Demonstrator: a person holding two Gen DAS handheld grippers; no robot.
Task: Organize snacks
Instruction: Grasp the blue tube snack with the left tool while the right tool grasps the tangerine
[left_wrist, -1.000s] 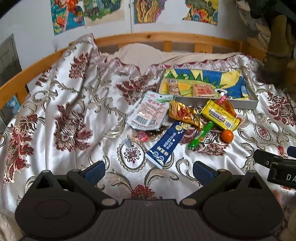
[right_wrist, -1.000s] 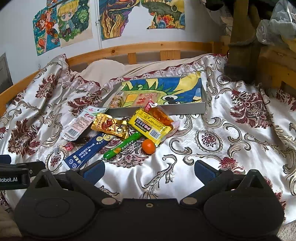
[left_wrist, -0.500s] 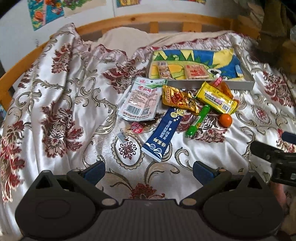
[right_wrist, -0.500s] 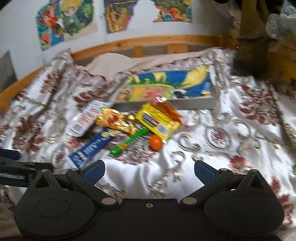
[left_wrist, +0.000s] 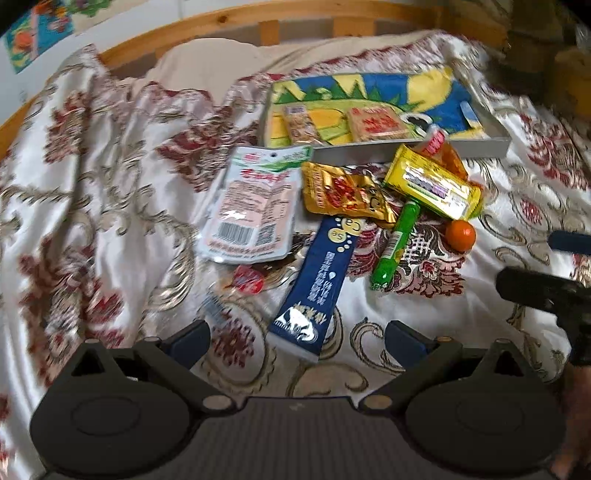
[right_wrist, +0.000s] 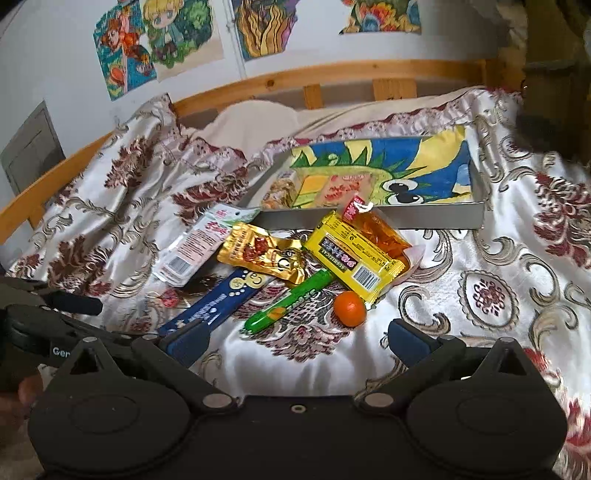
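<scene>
a pile of snacks lies on the bed cover: a white packet (left_wrist: 251, 210), a gold bag (left_wrist: 343, 190), a yellow bar (left_wrist: 434, 186) on an orange pack (right_wrist: 384, 236), a long blue stick pack (left_wrist: 319, 282), a green tube (left_wrist: 395, 243) and a small orange ball (left_wrist: 460, 235). two snacks (left_wrist: 376, 123) lie flat in the tray (left_wrist: 406, 149) behind.

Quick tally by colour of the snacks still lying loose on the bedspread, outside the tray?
White: 1, packet
Gold: 1, packet
Yellow: 1, bar
Orange: 2, pouch and round fruit
Green: 1, stick
Blue: 1, sachet
Red: 1, small candy
Total: 8
</scene>
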